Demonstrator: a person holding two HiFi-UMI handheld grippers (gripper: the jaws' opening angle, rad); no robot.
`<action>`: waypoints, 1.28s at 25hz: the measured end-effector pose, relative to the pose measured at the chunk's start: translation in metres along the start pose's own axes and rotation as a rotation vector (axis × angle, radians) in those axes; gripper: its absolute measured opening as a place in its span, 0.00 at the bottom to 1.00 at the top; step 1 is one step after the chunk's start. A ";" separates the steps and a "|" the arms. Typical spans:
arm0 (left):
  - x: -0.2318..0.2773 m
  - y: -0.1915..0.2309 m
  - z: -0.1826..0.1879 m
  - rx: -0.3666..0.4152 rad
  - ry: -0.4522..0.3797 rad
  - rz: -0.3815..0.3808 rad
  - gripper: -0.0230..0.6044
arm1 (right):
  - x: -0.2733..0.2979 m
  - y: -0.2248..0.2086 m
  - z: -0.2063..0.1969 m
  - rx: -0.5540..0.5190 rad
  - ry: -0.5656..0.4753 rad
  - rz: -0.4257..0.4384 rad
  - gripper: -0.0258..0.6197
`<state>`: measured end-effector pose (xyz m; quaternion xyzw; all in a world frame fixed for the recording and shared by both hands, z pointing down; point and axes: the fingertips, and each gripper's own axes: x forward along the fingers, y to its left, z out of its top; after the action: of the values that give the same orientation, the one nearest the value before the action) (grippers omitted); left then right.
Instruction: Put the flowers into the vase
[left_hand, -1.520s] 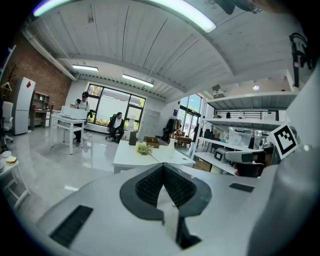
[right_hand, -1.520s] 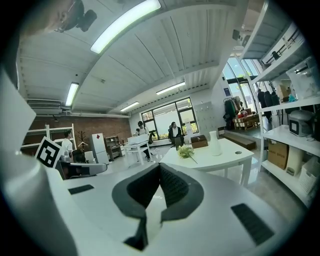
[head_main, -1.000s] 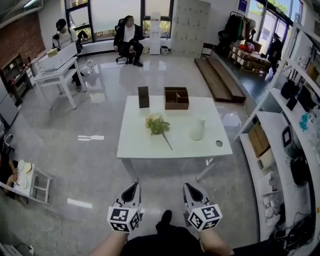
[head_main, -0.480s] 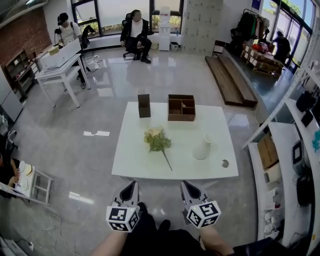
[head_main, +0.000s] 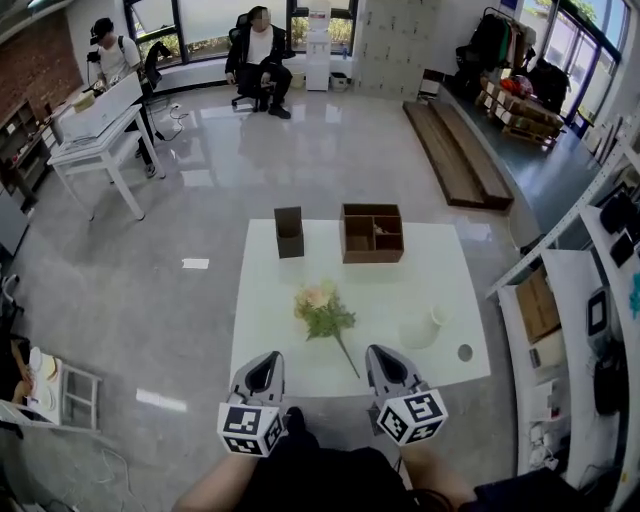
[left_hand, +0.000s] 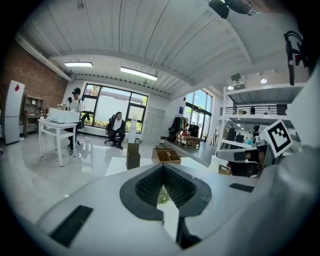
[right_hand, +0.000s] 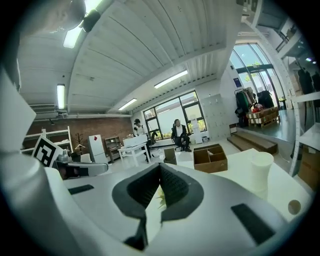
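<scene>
A bunch of flowers (head_main: 322, 312) with green leaves and a long stem lies flat on the white table (head_main: 400, 270), near its front edge. The white vase (head_main: 420, 328) stands upright to the right of the flowers. Both grippers are held low before the table's front edge, apart from everything on it. My left gripper (head_main: 267, 358) is shut and empty, and so is my right gripper (head_main: 379, 353). In the left gripper view the flowers (left_hand: 162, 195) peek out past the shut left gripper (left_hand: 162, 167). The right gripper view shows the vase (right_hand: 260, 170) right of the right gripper (right_hand: 160, 167).
A brown compartment box (head_main: 372, 232) and a small dark box (head_main: 289, 231) stand at the table's far edge. A round hole (head_main: 464, 352) is in the table's front right corner. White shelving (head_main: 600, 300) runs along the right. Two people and a white desk (head_main: 90, 120) are far back.
The table has come closer over the three frames and its front edge now lies just ahead of both grippers. Flowers and vase have not moved on the table. Both grippers stay shut.
</scene>
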<state>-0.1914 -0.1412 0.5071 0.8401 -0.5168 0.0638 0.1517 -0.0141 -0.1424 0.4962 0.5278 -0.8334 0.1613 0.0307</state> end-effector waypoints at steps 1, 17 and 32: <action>0.008 0.005 0.005 0.002 0.002 -0.016 0.05 | 0.011 0.001 0.006 -0.007 -0.007 -0.008 0.04; 0.068 0.030 -0.001 -0.025 0.066 -0.042 0.05 | 0.102 -0.015 -0.058 -0.105 0.327 0.044 0.04; 0.074 0.035 -0.011 -0.074 0.092 -0.038 0.05 | 0.135 -0.052 -0.194 -0.208 0.998 0.113 0.16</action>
<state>-0.1885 -0.2150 0.5438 0.8397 -0.4953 0.0804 0.2074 -0.0509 -0.2221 0.7217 0.3348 -0.7561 0.3113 0.4683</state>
